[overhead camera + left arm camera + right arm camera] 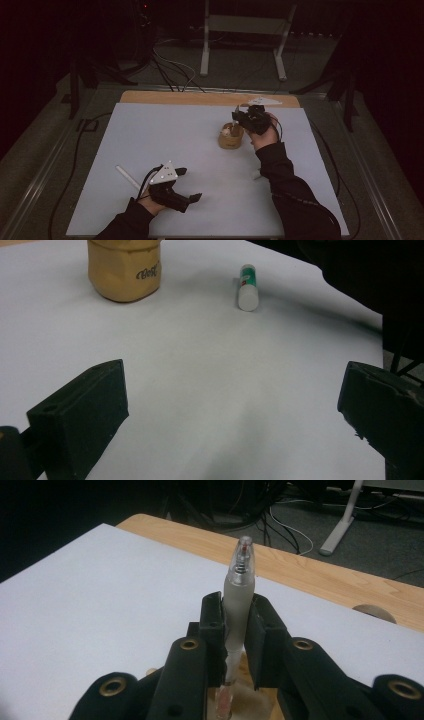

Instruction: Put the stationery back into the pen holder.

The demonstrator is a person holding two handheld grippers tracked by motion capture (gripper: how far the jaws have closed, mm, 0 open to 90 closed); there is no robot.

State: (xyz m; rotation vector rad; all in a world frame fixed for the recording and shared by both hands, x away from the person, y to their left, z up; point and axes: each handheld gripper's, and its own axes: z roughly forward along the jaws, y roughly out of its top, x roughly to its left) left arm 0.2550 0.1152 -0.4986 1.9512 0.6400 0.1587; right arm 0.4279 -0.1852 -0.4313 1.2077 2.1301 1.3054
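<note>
right gripper (pixel 239 120): jaws clamped on pen (pixel 239 587), directly above brown cup (pixel 230 137) | pen: upright over cup, tip up | left gripper (pixel 186 184): jaws wide apart, empty, well short of cup | glue stick (pixel 247 287): lying beside cup

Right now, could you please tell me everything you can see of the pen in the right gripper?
The pen is frosted, translucent plastic with a clear tip showing a spring and a red point. It stands tip-up, clamped between the right gripper's black jaws. Its lower end hangs just over the tan cup on the white table sheet.
</note>
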